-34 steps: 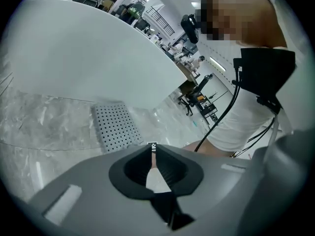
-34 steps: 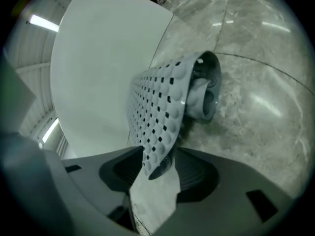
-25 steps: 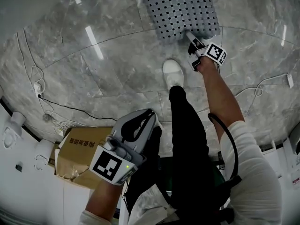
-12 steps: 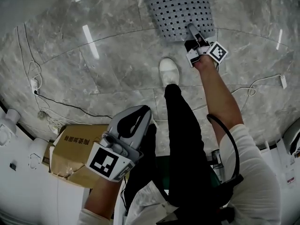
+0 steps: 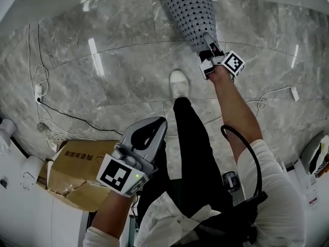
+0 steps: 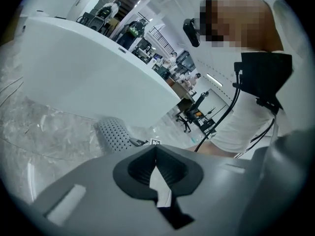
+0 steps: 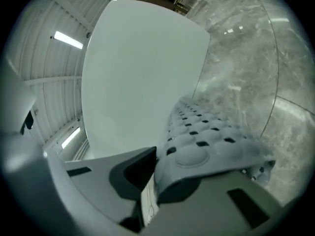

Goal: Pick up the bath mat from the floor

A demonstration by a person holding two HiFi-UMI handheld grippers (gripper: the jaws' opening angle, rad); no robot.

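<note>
Since a second ago: bath mat (image 5: pixel 191 12) gone from flat and wide to narrow and bunched, near end lifted off marble floor (image 5: pixel 118 71). Right gripper (image 5: pixel 208 39) at mat's near edge, jaws closing on it (perforated, dimpled sheet pinched between pads, rest draping away toward white wall). White shoe (image 5: pixel 178 83) just short of mat. Left gripper (image 5: pixel 157 127) clenched, nothing in it, low beside leg, well apart from mat, near cardboard box (image 5: pixel 77 169).
</note>
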